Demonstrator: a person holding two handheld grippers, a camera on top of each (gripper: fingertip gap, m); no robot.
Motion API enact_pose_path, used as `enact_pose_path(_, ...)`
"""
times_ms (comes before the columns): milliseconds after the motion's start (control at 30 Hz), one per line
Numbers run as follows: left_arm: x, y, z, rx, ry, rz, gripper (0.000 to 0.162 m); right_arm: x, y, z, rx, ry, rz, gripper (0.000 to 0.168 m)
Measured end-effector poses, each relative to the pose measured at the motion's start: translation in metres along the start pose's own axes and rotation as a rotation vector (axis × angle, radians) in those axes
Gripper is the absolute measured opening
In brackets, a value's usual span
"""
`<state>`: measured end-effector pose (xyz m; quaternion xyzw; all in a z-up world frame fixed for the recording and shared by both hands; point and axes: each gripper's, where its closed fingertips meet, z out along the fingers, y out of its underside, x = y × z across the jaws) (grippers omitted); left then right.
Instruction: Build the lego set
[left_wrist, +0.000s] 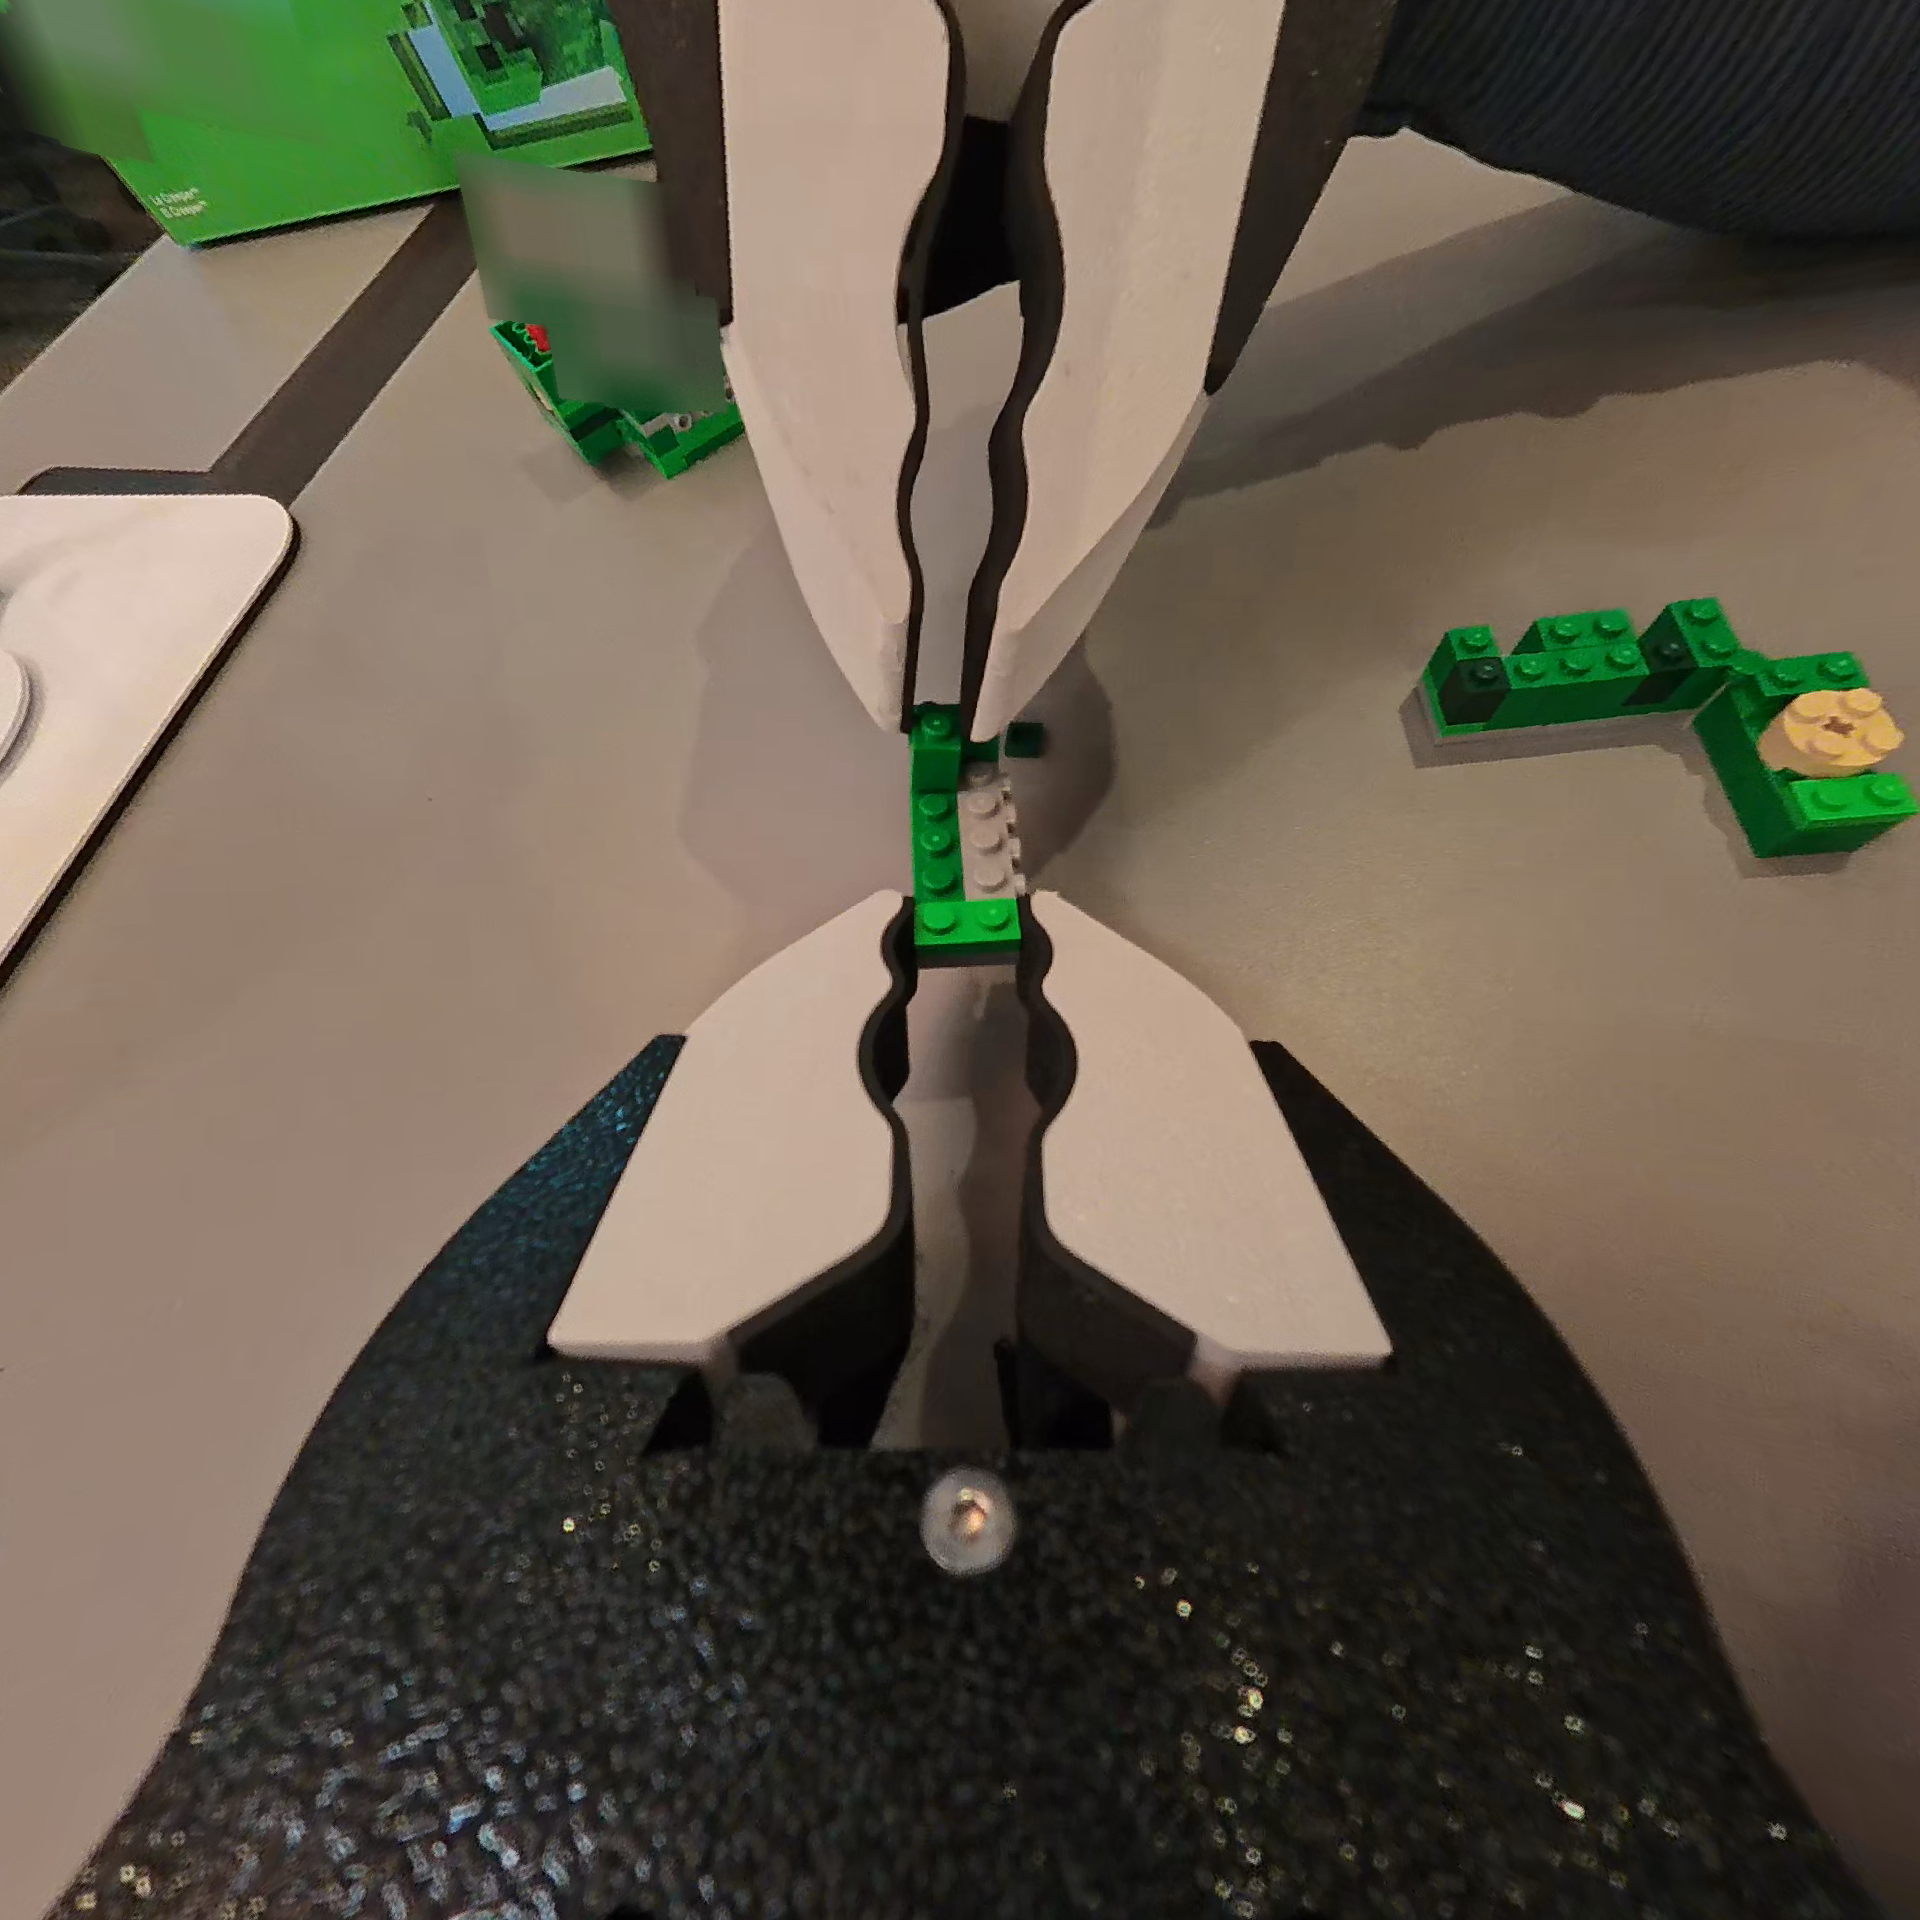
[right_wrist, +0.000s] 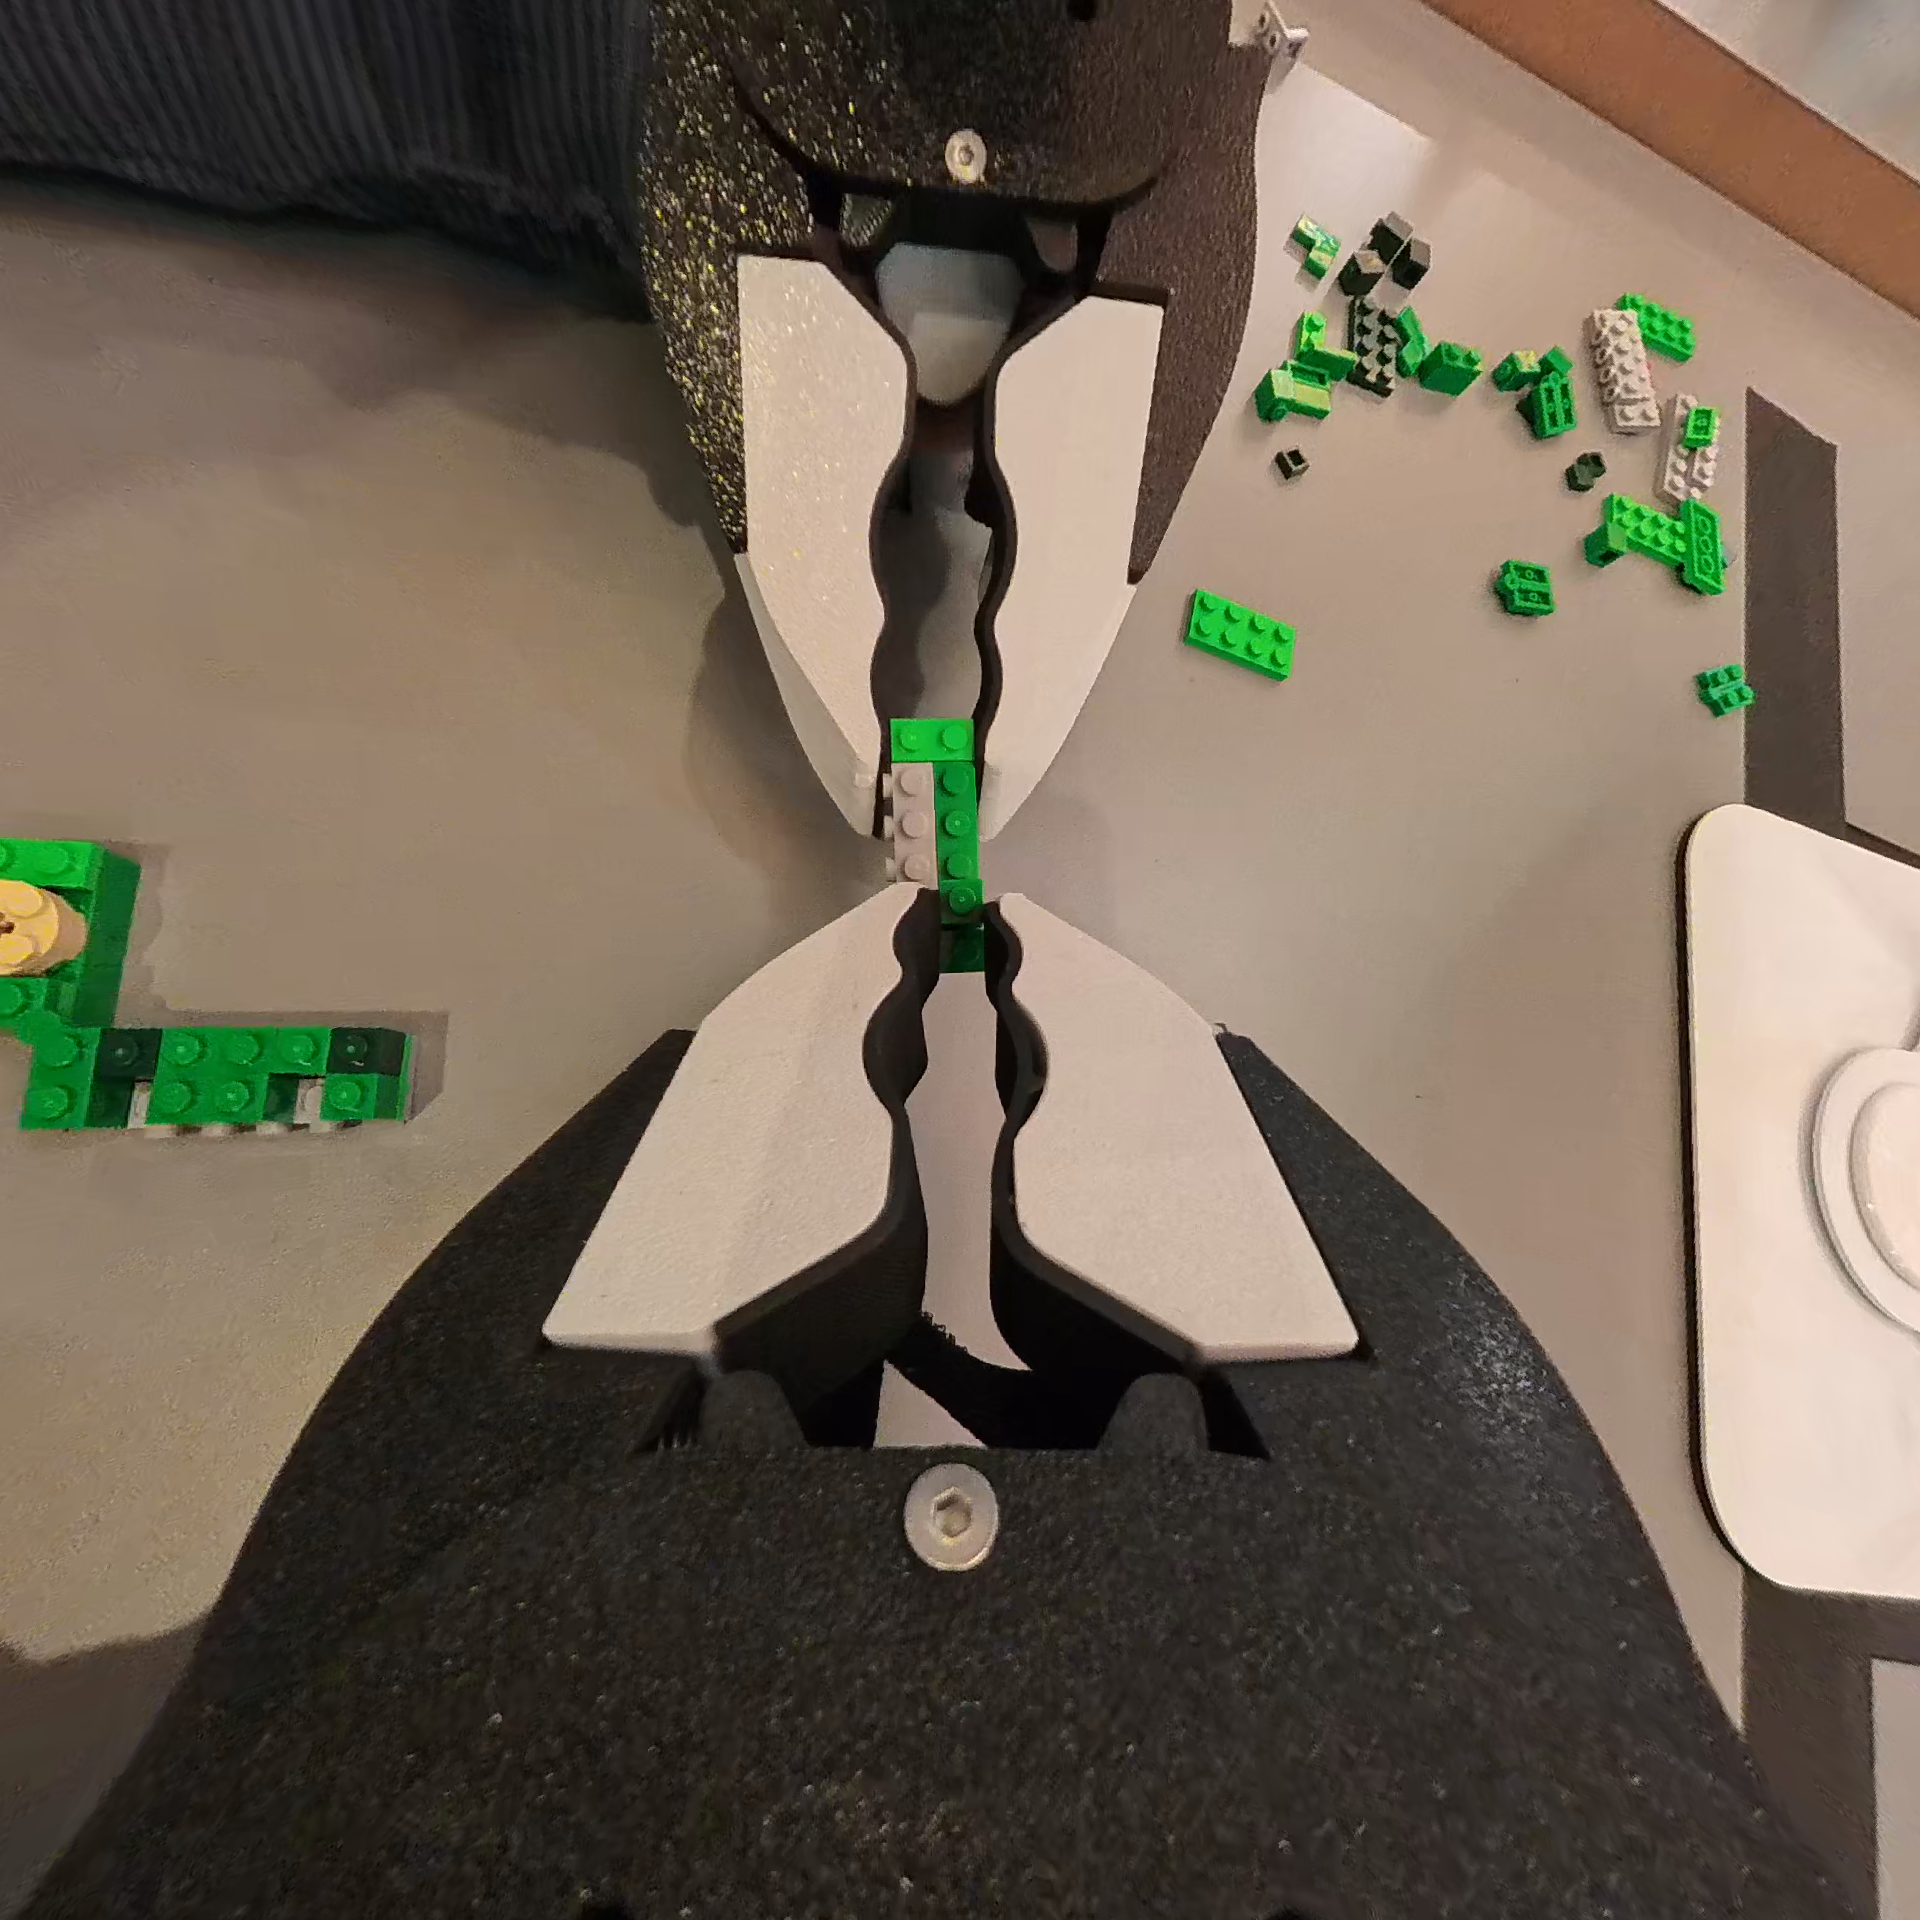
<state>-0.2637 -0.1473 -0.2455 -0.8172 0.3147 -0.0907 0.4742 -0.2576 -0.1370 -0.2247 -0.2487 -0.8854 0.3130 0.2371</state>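
Two tongs meet mid-surface: the left tongs (left_wrist: 968, 930) clench one end of a green-and-grey brick strip (left_wrist: 961, 831), the right tongs (right_wrist: 961, 920) clench the other.

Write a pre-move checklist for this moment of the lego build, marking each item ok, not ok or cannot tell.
1. Left tongs clamp the near end of the small green-and-grey brick strip: ok.
2. Right tongs grip the strip's other end: ok.
3. Whether the strip is lifted clear of the grey table: cannot tell.
4. Studs fully seated between the green and grey parts: cannot tell.
5. L-shaped green brick wall with a tan round piece lies apart from both tongs: ok.
6. Loose pile of green, grey and black bricks is out of the tongs' way: ok.
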Motion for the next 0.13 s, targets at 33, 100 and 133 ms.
enact_pose_path(33,-0.0001,0.0002,0.0,-0.001,-0.001,0.0,0.017,0.0002,0.0,0.0001,-0.001,0.001,0.001,0.008)
enact_pose_path(100,-0.0002,0.0001,0.0,0.0,-0.002,-0.001,0.017,0.0,-0.0001,0.0001,0.001,0.0,0.004,0.008)
enact_pose_path(133,-0.0003,0.0,-0.0001,0.001,-0.002,-0.001,0.017,-0.0001,-0.0003,0.0,0.003,-0.001,0.006,0.008)
